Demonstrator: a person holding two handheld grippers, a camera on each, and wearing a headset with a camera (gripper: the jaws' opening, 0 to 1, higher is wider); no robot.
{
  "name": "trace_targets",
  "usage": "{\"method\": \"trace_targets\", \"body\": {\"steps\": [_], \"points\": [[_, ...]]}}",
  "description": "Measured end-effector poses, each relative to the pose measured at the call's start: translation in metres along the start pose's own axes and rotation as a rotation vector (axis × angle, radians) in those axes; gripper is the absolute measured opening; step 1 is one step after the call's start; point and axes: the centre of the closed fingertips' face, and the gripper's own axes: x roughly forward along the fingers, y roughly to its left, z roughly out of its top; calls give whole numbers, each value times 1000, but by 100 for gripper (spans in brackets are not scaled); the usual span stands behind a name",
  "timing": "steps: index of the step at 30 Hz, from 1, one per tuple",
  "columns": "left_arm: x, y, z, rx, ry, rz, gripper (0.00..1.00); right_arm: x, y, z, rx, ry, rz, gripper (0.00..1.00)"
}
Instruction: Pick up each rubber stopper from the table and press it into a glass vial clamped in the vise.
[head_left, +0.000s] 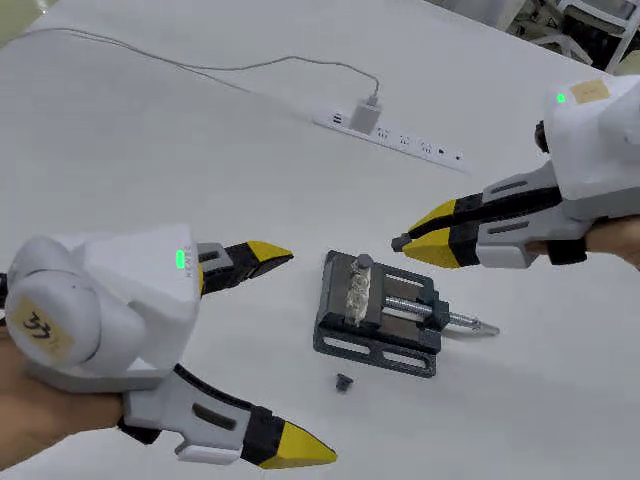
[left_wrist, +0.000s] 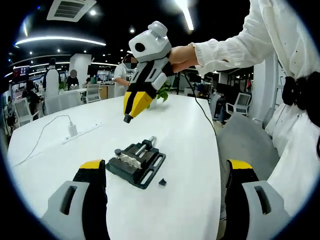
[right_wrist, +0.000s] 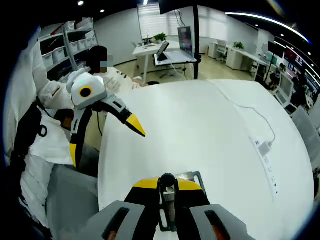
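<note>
Jaws: our left gripper (head_left: 310, 356) gapes empty, right gripper (head_left: 406, 243) pinches a stopper (right_wrist: 167, 179).
We see another stopper (head_left: 343, 381) beside the vise (head_left: 380, 346).

The white left gripper with yellow-tipped black jaws (head_left: 298, 355) is held low on the person's left, its jaws spread wide and pointing inward. The matching right gripper (head_left: 404, 244) hangs higher, angled down and inward, its jaws closed on a small dark rubber stopper (right_wrist: 166, 179). A bare hand (head_left: 612, 240) grips its handle, the arm in a white sleeve (left_wrist: 225, 47).
</note>
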Motion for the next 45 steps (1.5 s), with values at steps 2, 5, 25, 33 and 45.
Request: {"method": "trace_targets", "body": {"steps": [2,5,25,33,45], "points": [[1,1,-6,-4,13,4,99,11,-5,-7,-33,61,-5,5],[1,0,-12,-5,20,1,99,30,-8,-17,-101,159,0,5],[5,-1,-19,-50,-14,9,99,72,-19,-45,-233,357,27,5],[4,1,-19,-59,-29,18,99,70,-15,-47,-268,396,34,5],[4,0,-19,-67,-37,19,99,72,-18,-48,-276,417,49,5]]}}
